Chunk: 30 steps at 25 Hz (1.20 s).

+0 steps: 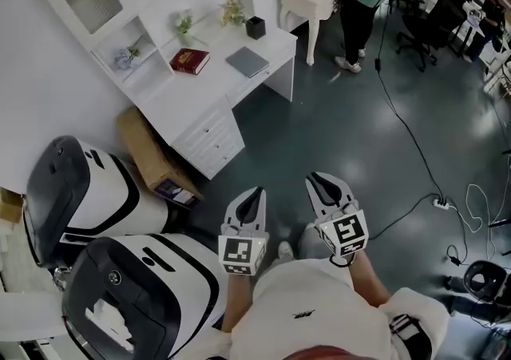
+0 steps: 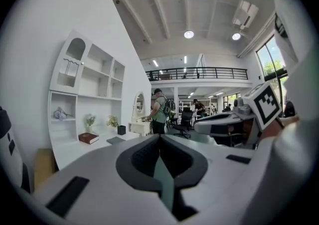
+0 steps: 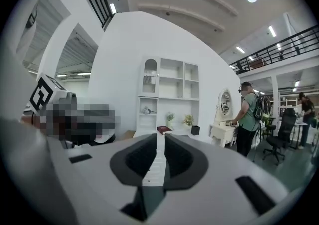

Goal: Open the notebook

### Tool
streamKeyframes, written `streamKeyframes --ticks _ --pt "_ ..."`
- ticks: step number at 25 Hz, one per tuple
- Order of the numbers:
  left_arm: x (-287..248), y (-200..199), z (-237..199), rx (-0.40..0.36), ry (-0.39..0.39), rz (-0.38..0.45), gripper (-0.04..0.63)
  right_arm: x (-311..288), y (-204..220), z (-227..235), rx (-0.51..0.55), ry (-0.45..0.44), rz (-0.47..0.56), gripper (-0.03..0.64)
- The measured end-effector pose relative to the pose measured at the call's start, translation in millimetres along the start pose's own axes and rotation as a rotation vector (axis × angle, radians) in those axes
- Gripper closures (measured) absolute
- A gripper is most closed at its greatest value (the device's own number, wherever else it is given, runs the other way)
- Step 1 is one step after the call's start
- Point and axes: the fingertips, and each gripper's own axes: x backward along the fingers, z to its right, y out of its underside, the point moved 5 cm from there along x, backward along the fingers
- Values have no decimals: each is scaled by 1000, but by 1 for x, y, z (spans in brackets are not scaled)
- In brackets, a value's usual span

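Idling far from the desk (image 1: 200, 95), closed notebook (image 1: 247, 61) at twelve o'clock: left gripper (image 1: 255, 191) fingers together, right gripper (image 1: 319, 179) fingers slightly spread, empty.

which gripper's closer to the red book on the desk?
Left. The left gripper sits below the red book in the head view, far off; right gripper is beside it, farther right.

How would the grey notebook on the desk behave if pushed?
The grey notebook looks thin and flat, so probably light and somewhat flexible. Lying flush on the smooth white desk, it would likely slide, not tip.
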Motion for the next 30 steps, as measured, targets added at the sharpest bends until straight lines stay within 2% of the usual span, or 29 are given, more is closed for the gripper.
streamKeyframes --ticks 14,30 --pt "-56 -8 -34 -11 -10 -15 595 -58 -6 36 11 5 -2 581" --pt "-167 -32 -63 -12 -54 -34 595 -142 -18 127 7 -47 -2 581"
